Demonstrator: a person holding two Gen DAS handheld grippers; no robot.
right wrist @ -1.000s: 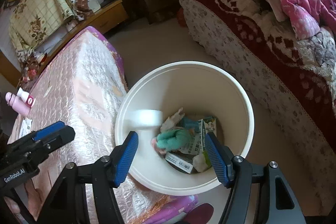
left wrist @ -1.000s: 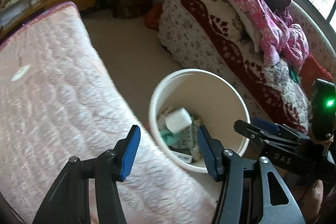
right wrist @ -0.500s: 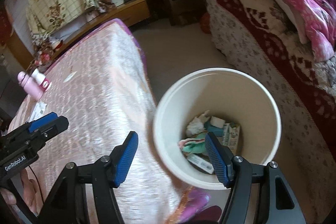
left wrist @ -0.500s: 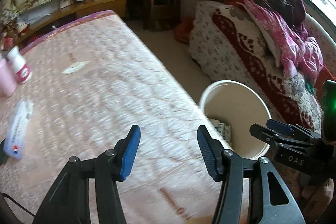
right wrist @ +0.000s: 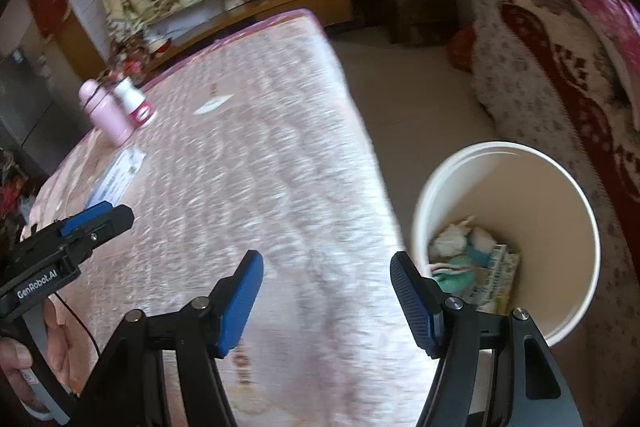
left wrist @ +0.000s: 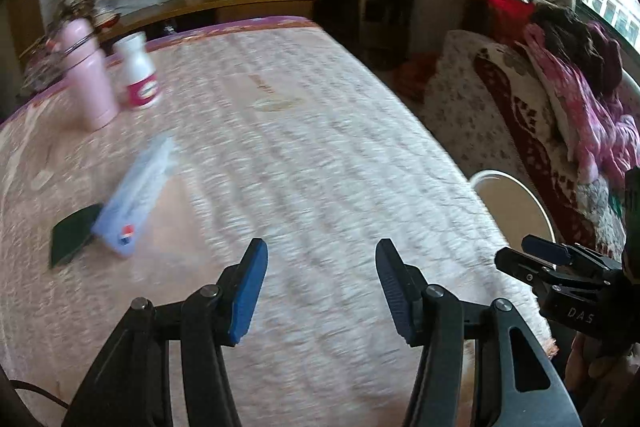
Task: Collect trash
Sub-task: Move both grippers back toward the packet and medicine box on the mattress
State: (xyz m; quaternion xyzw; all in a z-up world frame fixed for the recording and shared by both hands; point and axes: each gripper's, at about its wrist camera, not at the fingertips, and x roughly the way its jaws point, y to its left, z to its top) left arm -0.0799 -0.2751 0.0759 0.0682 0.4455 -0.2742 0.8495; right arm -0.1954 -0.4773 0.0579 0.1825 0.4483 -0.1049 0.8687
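While motion blurs the mattress (left wrist: 320, 155), its edge hides the bin (left wrist: 516, 203).

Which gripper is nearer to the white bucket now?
Right. The right gripper hangs just beside the white bucket; the left gripper is over the quilted table, farther away.

Pink quilted mattress (left wrist: 320, 155), white bin (right wrist: 560, 195), pink bottle (left wrist: 90, 75), blue packet (left wrist: 136, 195), blue-padded jaws.

We see our left gripper (left wrist: 318, 291) gaping, empty, low in frame over the pink mattress (left wrist: 320, 147). Blue packet (left wrist: 136, 197) lies left; white bin (left wrist: 516, 195) right edge.
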